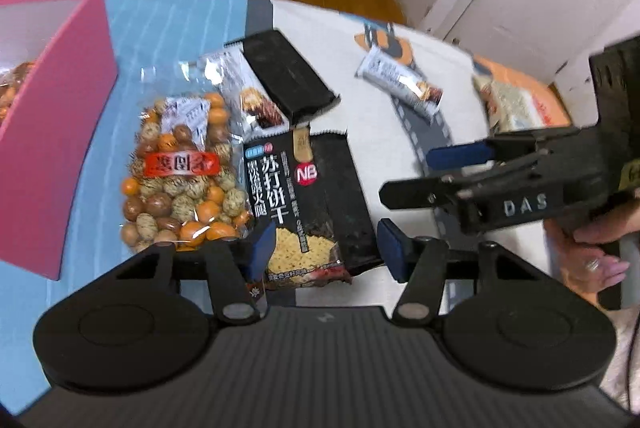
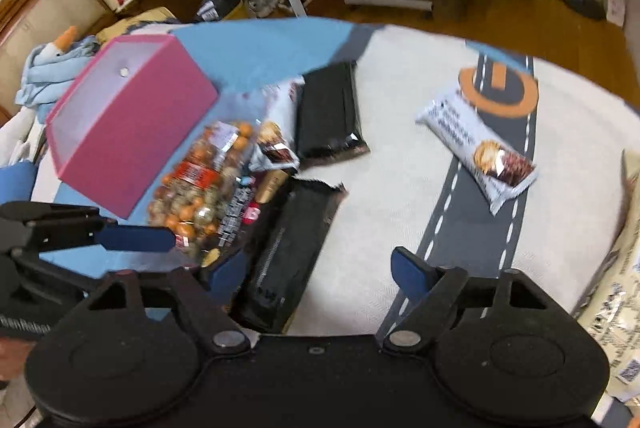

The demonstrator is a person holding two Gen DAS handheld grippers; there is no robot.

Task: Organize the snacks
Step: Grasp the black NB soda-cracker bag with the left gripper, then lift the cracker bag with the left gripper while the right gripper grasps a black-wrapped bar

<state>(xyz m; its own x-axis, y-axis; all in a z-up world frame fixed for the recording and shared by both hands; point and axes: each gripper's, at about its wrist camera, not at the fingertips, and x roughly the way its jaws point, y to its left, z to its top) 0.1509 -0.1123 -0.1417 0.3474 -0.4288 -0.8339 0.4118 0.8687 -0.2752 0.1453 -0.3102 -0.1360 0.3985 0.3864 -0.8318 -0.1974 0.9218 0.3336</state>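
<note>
Snacks lie scattered over a bed cover printed with a grey road (image 2: 516,156); I count six packets. One clear bag of mixed nuts (image 1: 184,176) sits just beside the pink box (image 1: 60,132), which stands at the left with something orange showing inside. Two black packets: the soda cracker pack (image 1: 304,204) nearest, and another black one (image 1: 288,76) behind it. Two silver-white bars: one (image 1: 404,84) alone on the road print, one (image 1: 240,88) partly tucked between the nuts and the far black packet. One cream-coloured bag (image 2: 616,288) rests at the right edge.

Both tools are blurred. The left gripper (image 1: 326,248) straddles the near end of the cracker pack, jaws partly apart, pads not clearly pressing it. The right gripper (image 2: 320,268) has jaws wide, one finger beside that same packet, gripping nothing. A hand (image 1: 592,252) holds its handle.
</note>
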